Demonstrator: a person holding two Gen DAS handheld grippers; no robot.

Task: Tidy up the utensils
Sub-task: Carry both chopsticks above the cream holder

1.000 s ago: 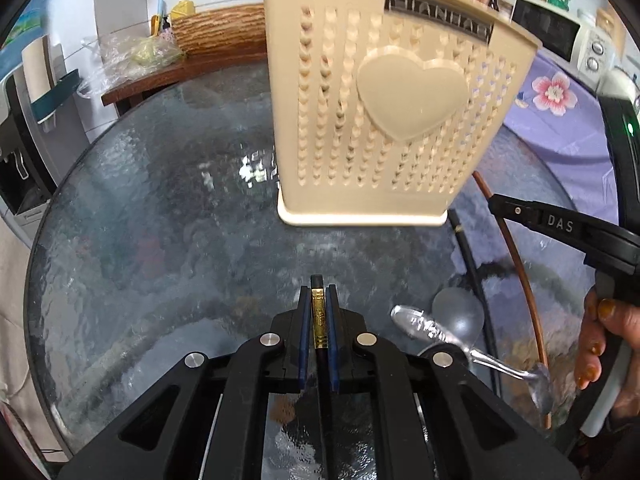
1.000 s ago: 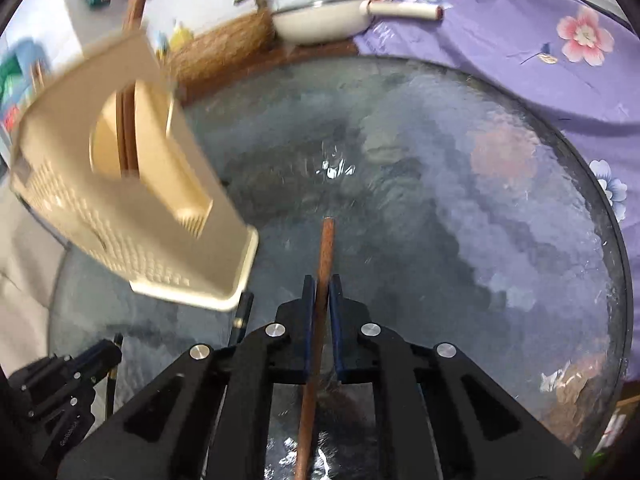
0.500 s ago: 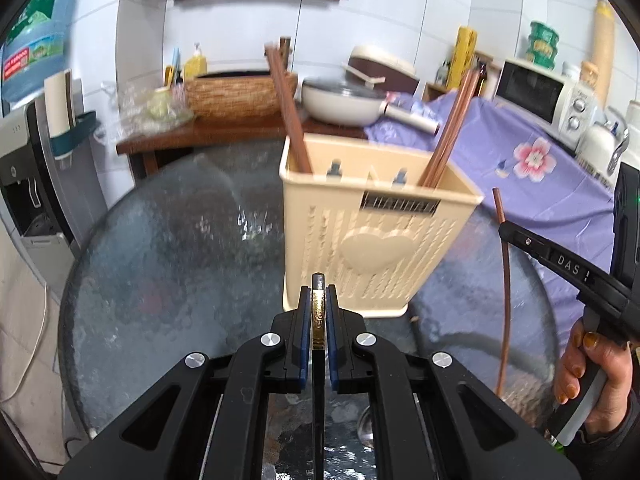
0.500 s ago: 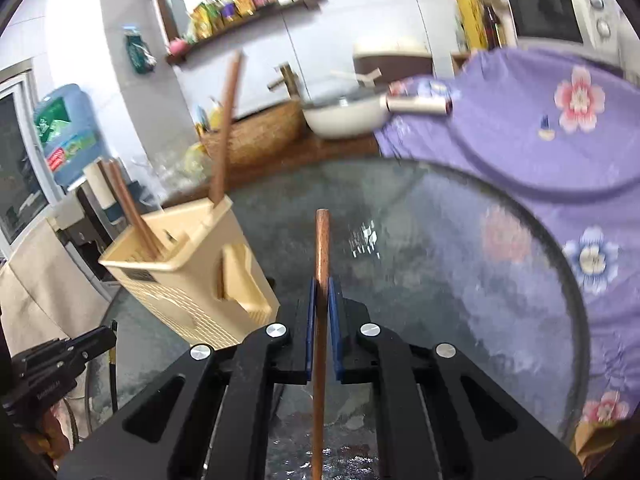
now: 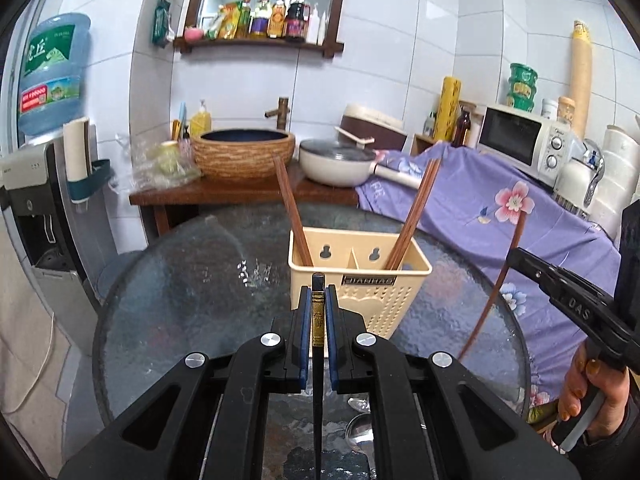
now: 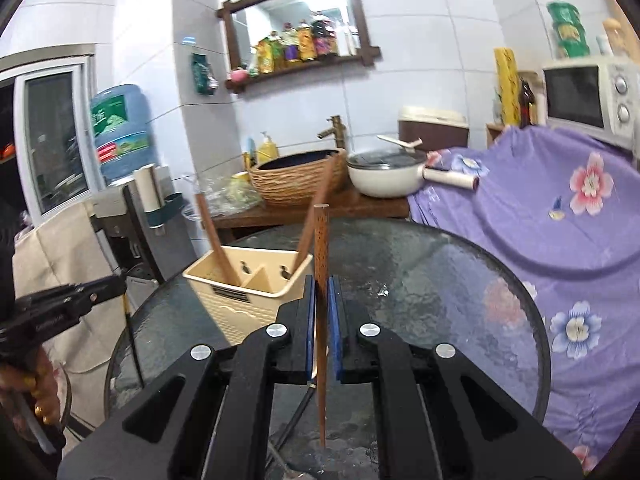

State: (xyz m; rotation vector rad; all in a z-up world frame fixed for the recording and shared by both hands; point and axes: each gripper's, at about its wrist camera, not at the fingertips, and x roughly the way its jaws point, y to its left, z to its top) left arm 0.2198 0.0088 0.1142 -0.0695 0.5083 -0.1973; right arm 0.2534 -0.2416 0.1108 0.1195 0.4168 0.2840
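A cream plastic utensil holder (image 5: 360, 284) stands on the round glass table (image 5: 192, 300), with brown chopsticks (image 5: 292, 216) leaning in both compartments. My left gripper (image 5: 319, 300) is shut on a black chopstick with a gold band (image 5: 318, 316), held upright in front of the holder. My right gripper (image 6: 322, 292) is shut on a brown chopstick (image 6: 321, 248), upright, just right of the holder (image 6: 248, 296). The right gripper also shows in the left wrist view (image 5: 516, 254), the left gripper in the right wrist view (image 6: 116, 282). A metal spoon (image 5: 360, 440) lies on the glass under my left gripper.
A wooden counter (image 5: 240, 192) behind the table holds a woven basin (image 5: 244, 152) and a white pan (image 5: 336, 162). A purple flowered cloth (image 5: 500, 216) covers the right side, with a microwave (image 5: 520, 142) on it. A water dispenser (image 5: 36, 184) stands at the left.
Both grippers have risen and tilted from looking down at the table to looking level. Each has lifted its chopstick off the glass. The holder now sits lower and farther in both views.
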